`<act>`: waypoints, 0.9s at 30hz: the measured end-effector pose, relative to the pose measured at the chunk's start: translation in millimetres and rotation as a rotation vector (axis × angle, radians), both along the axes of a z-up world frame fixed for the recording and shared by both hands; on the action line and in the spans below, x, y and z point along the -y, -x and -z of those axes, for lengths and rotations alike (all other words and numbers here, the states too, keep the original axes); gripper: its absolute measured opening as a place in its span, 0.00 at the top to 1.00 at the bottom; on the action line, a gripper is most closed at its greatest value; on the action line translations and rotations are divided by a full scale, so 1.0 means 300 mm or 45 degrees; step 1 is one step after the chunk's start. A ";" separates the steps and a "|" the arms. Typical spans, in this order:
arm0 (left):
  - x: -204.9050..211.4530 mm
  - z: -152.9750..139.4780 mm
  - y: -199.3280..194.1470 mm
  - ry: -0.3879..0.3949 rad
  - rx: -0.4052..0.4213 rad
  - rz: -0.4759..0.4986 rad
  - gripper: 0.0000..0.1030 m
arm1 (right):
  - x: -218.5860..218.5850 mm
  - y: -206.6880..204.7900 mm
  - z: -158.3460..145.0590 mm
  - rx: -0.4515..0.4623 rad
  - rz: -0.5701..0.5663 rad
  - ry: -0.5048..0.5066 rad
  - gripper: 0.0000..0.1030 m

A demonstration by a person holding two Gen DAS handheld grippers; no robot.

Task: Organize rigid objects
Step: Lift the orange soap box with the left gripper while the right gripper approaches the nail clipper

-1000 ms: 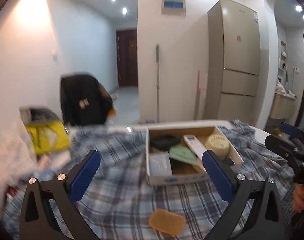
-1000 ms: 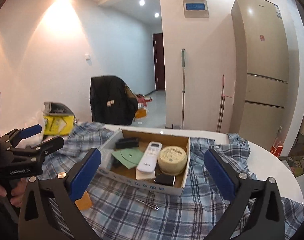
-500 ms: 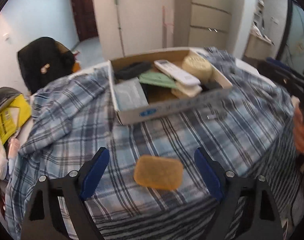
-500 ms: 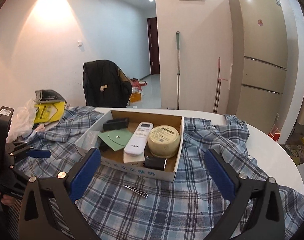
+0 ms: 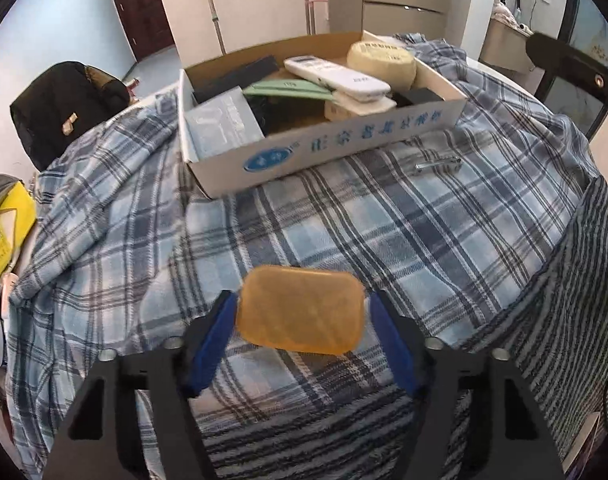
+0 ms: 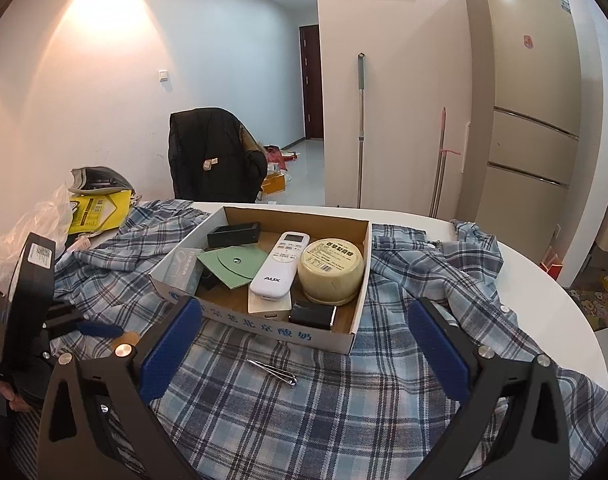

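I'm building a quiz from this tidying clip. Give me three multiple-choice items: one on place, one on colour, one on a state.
1. Where does the nail clipper lie?
A. in the box
B. on the plaid cloth before the cardboard box
C. on the floor

2. What colour is the case between the left gripper pads?
A. amber
B. green
C. white

3. How does the right gripper stand?
A. shut on the remote
B. open, empty
C. out of view

Answers: 1 B, it rests on cloth outside the box. 2 A, translucent orange. 3 B, nothing lies between its wide-apart pads.
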State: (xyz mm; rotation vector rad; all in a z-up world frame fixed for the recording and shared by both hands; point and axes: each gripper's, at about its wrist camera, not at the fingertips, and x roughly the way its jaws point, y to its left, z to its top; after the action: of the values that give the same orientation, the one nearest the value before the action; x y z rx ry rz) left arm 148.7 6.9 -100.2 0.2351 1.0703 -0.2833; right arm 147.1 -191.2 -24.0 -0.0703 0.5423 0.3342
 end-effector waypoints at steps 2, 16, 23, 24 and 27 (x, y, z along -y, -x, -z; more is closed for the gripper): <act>0.004 0.005 0.000 -0.011 0.003 0.004 0.37 | 0.000 -0.004 0.004 -0.009 0.004 0.005 0.00; -0.035 -0.065 0.004 0.078 0.113 -0.067 0.38 | 0.003 -0.028 0.029 -0.079 0.010 -0.005 0.00; -0.064 -0.135 0.022 0.194 0.302 -0.173 0.38 | -0.002 -0.034 0.040 -0.091 0.016 0.008 0.00; -0.070 -0.140 0.022 0.218 0.321 -0.192 0.38 | -0.002 -0.036 0.042 -0.094 0.017 0.010 0.00; -0.087 -0.156 0.024 0.256 0.408 -0.245 0.38 | -0.004 -0.044 0.047 -0.107 0.017 0.020 0.00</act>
State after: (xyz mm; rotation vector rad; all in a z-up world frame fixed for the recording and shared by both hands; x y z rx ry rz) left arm 141.4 33.0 -53.4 -0.0050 0.7348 -0.1714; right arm 160.3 -190.0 -38.2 -0.0680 0.6288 0.3211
